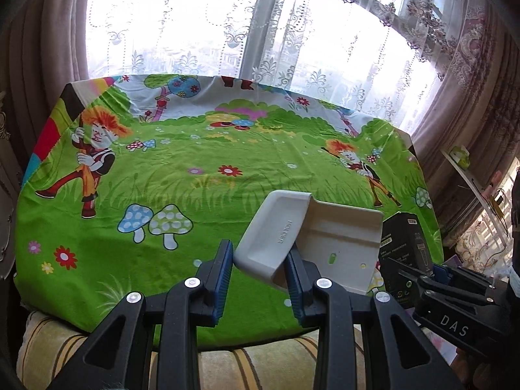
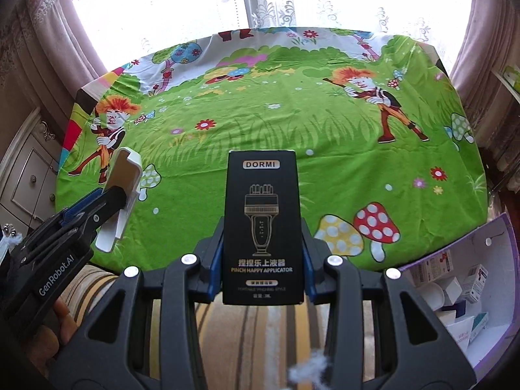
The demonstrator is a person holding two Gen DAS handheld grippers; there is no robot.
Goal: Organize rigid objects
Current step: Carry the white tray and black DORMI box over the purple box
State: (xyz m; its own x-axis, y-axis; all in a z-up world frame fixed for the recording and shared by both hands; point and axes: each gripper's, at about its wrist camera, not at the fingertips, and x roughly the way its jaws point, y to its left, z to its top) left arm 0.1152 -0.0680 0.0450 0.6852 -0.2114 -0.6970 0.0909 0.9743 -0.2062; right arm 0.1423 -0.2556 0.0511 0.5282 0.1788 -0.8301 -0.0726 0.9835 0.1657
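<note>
A white plastic holder (image 1: 276,234) with the word HOLDER on it hangs tilted above the near part of the table. My left gripper (image 1: 260,250) is shut on it, its blue pads on the lower end. The right wrist view shows the same holder (image 2: 125,175) and left gripper (image 2: 112,196) at the left. A black DORMI applicator box (image 2: 263,224) stands upright between the blue pads of my right gripper (image 2: 263,227), which is shut on its sides. In the left wrist view that box (image 1: 406,243) and right gripper (image 1: 435,273) sit at the right, close beside the holder.
The table wears a green cartoon cloth (image 2: 292,123) with nothing lying on it. A white open box with a purple rim (image 2: 507,260) at the lower right holds several small cartons. A striped cushion (image 2: 243,331) lies below the table's near edge. Curtains and a window stand behind.
</note>
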